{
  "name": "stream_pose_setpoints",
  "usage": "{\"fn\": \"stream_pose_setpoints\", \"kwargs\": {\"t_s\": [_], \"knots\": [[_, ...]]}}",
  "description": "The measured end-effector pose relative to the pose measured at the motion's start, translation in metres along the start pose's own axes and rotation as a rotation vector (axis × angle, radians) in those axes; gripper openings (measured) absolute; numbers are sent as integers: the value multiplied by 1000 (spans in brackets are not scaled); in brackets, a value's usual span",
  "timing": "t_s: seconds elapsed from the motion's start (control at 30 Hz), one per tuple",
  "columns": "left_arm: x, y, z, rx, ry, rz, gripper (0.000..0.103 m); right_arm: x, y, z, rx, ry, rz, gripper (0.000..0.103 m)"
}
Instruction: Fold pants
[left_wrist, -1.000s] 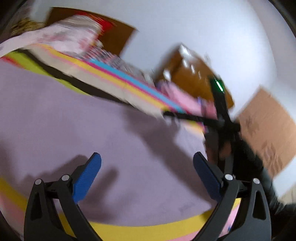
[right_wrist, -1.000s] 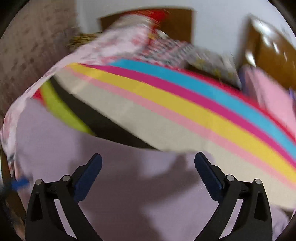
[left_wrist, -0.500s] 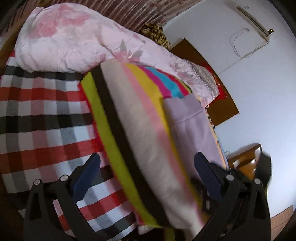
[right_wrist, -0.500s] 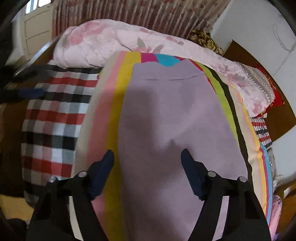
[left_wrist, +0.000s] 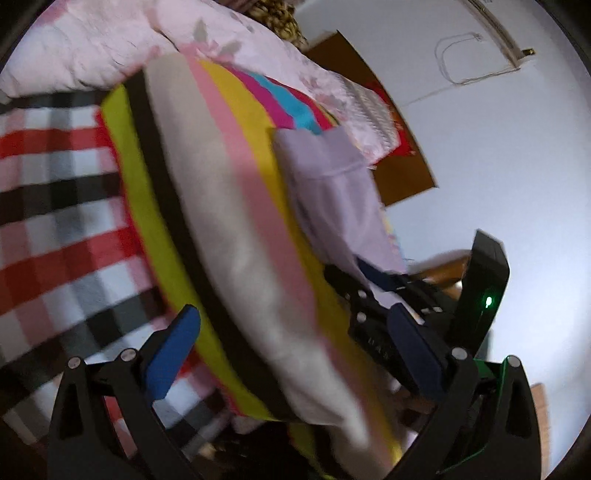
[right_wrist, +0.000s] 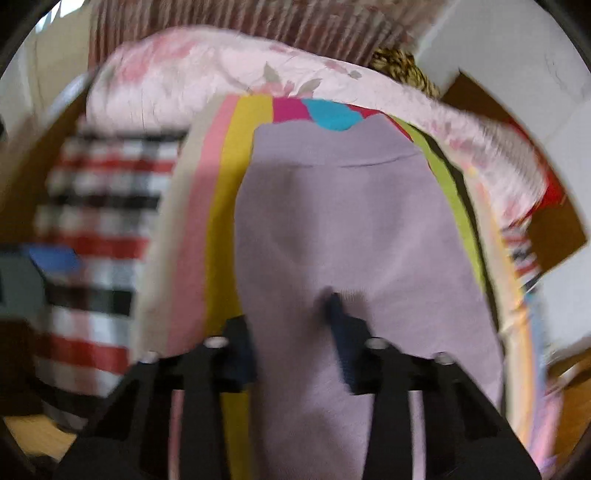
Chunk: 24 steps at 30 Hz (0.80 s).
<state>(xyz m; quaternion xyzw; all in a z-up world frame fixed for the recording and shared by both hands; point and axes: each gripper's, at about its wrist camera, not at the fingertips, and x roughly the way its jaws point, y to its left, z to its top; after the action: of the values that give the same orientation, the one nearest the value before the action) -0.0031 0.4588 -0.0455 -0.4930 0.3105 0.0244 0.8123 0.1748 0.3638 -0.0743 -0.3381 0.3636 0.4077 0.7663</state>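
Lilac pants (right_wrist: 343, 229) lie flat on a rainbow-striped blanket (right_wrist: 221, 206), waistband at the far end. My right gripper (right_wrist: 291, 332) is closing on the near part of the pants: its left finger is under the cloth edge, its right finger (right_wrist: 340, 317) presses into the fabric. In the left wrist view the pants (left_wrist: 332, 199) lie at the right of the blanket (left_wrist: 229, 206), with my right gripper (left_wrist: 365, 280) at their near end. My left gripper (left_wrist: 295, 354) is open and empty, off the blanket's left edge.
A red, black and white checked sheet (left_wrist: 62, 229) covers the bed left of the blanket. A pink floral quilt (right_wrist: 207, 70) is bunched at the far end. A brown headboard (left_wrist: 369, 110) and white wall are on the right.
My right gripper has moved forward onto the pants and narrowed its jaws around the fabric. My left gripper has shifted a little; the right gripper now shows in its view.
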Motion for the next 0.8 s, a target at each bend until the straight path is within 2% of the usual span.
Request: {"fn": "stream_pose_setpoints", "kwargs": {"t_s": [0.03, 0.1, 0.2, 0.27, 0.37, 0.43, 0.5, 0.57, 0.6, 0.73, 0.77, 0.8], "knots": [[3, -3, 4, -1, 7, -33, 101, -3, -10, 1, 42, -6, 24, 17], [12, -8, 14, -13, 27, -90, 101, -8, -23, 2, 75, -30, 23, 17], [38, -12, 33, -51, 64, -182, 101, -9, -36, 0, 146, -36, 101, 17], [62, -11, 47, -105, 82, -233, 101, -9, -37, -1, 156, -39, 117, 17], [82, -7, 61, -131, 65, -221, 99, -12, -35, -1, 165, -55, 136, 17], [93, 2, 68, -166, 39, -236, 89, -15, -38, 0, 172, -60, 147, 17], [101, 10, 76, -188, 13, -246, 67, -18, -40, 0, 175, -65, 152, 17], [106, 12, 82, -177, -2, -239, 52, -20, -42, -1, 185, -67, 163, 17], [109, 12, 86, -162, -6, -235, 47, -20, -43, -1, 191, -69, 171, 17], [114, 17, 96, -149, -40, -254, 45, -20, -43, -5, 203, -70, 213, 19], [115, 17, 97, -147, -39, -254, 39, -21, -43, -6, 209, -73, 236, 24], [117, 15, 98, -124, -36, -234, 28, -21, -42, -8, 212, -72, 257, 30]]}}
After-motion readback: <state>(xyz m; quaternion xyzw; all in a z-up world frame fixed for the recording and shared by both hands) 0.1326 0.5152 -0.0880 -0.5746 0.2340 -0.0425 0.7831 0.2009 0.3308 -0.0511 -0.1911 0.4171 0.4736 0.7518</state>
